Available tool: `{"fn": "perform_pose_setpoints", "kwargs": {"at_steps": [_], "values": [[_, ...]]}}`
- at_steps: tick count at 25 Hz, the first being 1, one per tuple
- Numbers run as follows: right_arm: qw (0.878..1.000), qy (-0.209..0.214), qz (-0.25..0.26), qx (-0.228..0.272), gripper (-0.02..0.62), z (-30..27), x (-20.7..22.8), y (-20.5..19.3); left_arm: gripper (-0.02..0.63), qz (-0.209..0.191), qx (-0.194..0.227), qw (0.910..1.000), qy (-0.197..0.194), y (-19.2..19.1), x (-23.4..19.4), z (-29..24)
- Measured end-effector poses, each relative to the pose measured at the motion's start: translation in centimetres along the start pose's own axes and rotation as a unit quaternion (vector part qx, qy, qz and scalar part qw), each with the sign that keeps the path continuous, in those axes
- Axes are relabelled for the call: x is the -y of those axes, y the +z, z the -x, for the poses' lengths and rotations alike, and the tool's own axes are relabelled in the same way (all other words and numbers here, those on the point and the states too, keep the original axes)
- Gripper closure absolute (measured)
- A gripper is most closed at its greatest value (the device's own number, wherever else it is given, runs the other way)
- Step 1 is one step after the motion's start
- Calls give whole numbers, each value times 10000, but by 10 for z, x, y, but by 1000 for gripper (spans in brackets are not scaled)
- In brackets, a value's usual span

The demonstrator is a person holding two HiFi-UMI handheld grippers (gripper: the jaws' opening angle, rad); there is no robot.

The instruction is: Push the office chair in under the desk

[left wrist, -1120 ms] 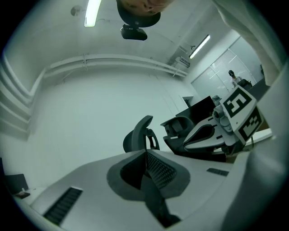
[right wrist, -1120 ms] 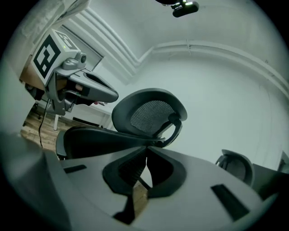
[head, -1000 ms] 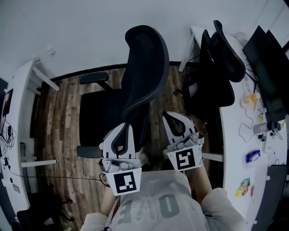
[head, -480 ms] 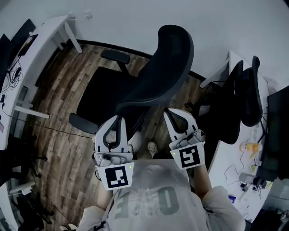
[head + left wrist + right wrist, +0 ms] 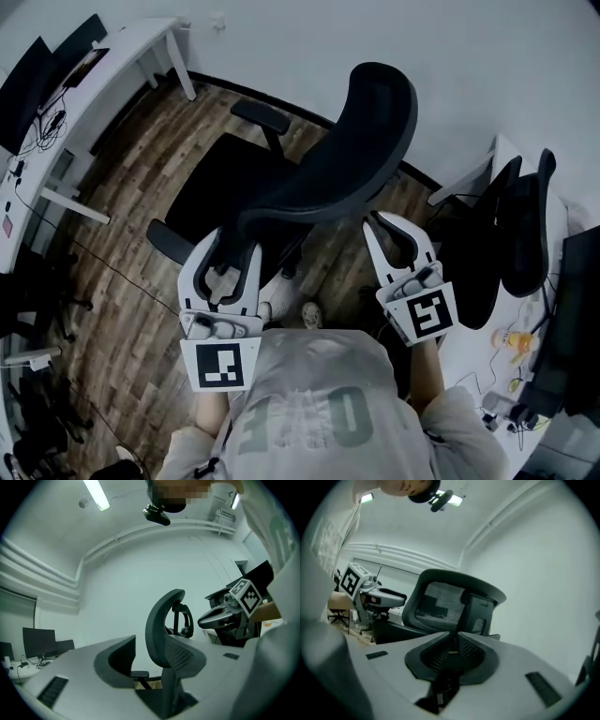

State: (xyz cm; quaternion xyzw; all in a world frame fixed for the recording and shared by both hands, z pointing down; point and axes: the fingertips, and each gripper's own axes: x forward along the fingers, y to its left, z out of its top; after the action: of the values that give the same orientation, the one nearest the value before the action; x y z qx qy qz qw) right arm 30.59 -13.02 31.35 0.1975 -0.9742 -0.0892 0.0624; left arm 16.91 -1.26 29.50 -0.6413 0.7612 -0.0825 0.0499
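Note:
A black office chair stands on the wood floor, its curved backrest (image 5: 352, 141) towards me and its seat (image 5: 220, 192) beyond. My left gripper (image 5: 232, 247) is at the backrest's lower left edge. Its jaws have just been opening and now stand apart, with the backrest's edge (image 5: 161, 634) showing in the gap and neither pad pressing on it. My right gripper (image 5: 377, 221) is shut and empty, just right of the backrest. In the right gripper view its closed tips (image 5: 451, 641) point at the mesh back (image 5: 445, 599). A white desk (image 5: 112, 56) stands at the far left.
Monitors and cables sit on the left desk. A second black chair (image 5: 516, 234) is pushed against another white desk (image 5: 478, 366) at the right, which carries small clutter. A white wall runs behind the chair. A cable trails over the floor (image 5: 122, 272) at the left.
The left jaws have opened from shut. The chair now sits further right and is turned, with the left desk nearer. My right gripper has moved right, off the backrest.

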Motion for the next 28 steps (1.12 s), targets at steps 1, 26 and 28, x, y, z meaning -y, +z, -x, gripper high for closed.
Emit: {"fn": "perform_pose_setpoints", "kwargs": {"at_steps": [1, 26, 28], "values": [[10000, 43, -42, 40, 509, 1, 12, 3, 415, 90, -8, 10000, -30, 3, -1, -1], [9869, 1485, -404, -481, 298, -63, 62, 15, 383, -789, -467, 9919, -884, 21, 12, -63], [9834, 1686, -356, -574, 293, -69, 60, 12, 383, -783, -508, 9921, -835, 20, 11, -65]]}}
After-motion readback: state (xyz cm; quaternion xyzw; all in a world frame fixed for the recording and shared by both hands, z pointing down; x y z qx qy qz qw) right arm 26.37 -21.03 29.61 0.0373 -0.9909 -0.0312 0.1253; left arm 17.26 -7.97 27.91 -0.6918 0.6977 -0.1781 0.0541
